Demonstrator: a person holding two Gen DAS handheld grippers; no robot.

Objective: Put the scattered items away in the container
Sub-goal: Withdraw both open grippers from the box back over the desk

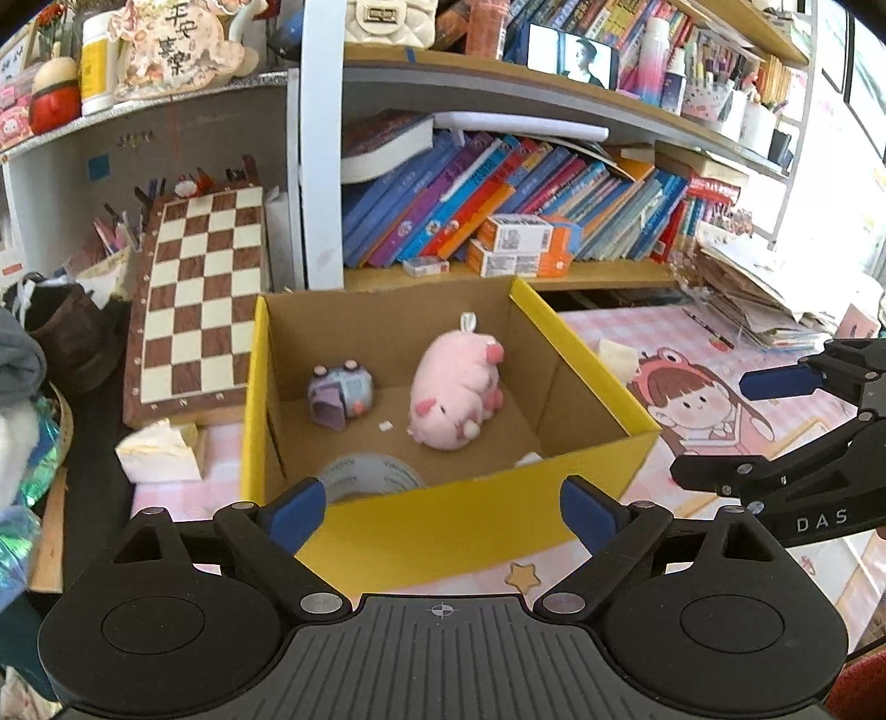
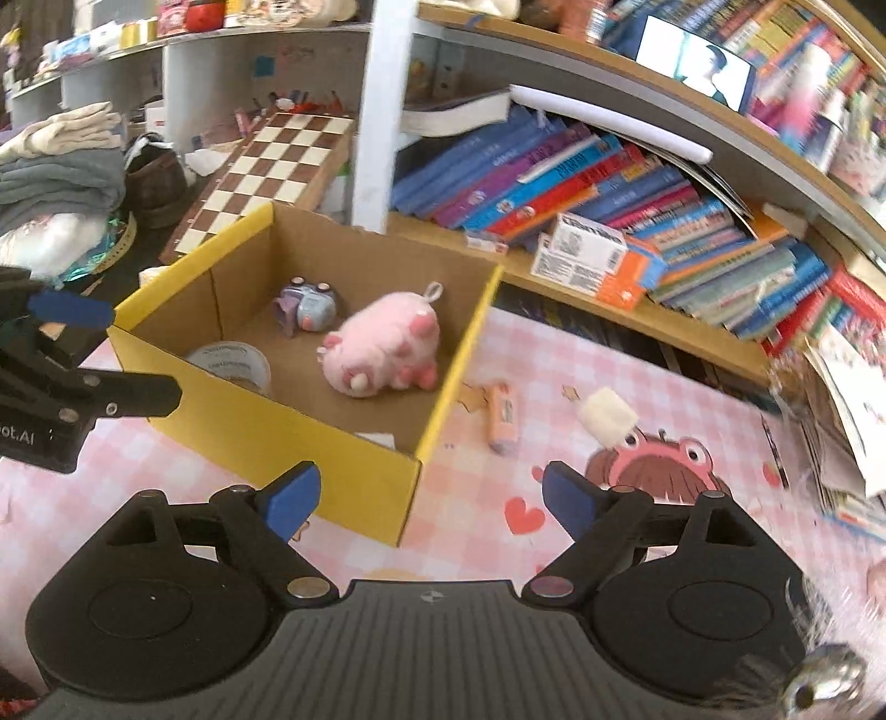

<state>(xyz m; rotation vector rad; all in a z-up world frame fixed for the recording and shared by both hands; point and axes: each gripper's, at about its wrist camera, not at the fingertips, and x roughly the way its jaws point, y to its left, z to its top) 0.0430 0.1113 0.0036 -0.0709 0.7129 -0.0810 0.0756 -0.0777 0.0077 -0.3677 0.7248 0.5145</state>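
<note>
We see an open cardboard box with bright yellow outer walls [image 1: 443, 526] standing on the worktop, which is covered by a pink checked mat with cartoon prints [image 2: 498, 354]. Inside the box lie a pink plush pig with a small loop [image 1: 457, 387], a small lilac-and-grey toy [image 1: 340, 393] at about 9 o'clock from the pig, and a roll of clear tape [image 1: 368, 476] against the near wall; faint print runs round the roll but we cannot read it.

Two items remain outside the box on the mat: a peach-and-lilac tube-shaped item [image 2: 503, 418] just beside the box's right wall, and a cream marshmallow-like block [image 2: 606, 421] at 3 o'clock from the tube, near a printed pink frog. The tube's label is too blurred to read.

Our left tongs [image 1: 443, 512] stand wide open with nothing between the blue pads, hovering over the near yellow wall. Our right tongs [image 2: 432, 495] are likewise spread open and empty, above the box's near right corner.

On the right tongs' black body, seen from the left camera, we read "DAS"; on the left tongs' body, seen from the right camera, "ot.AI".

At 12 o'clock a shelf holds leaning coloured books [image 1: 498, 205] and stacked orange-and-white cartons with barcodes [image 1: 523, 246]. A brown-and-cream chessboard [image 1: 199, 299] leans at 10 o'clock. A decorative plaque with Chinese characters [image 1: 177, 47] sits on the upper shelf.
</note>
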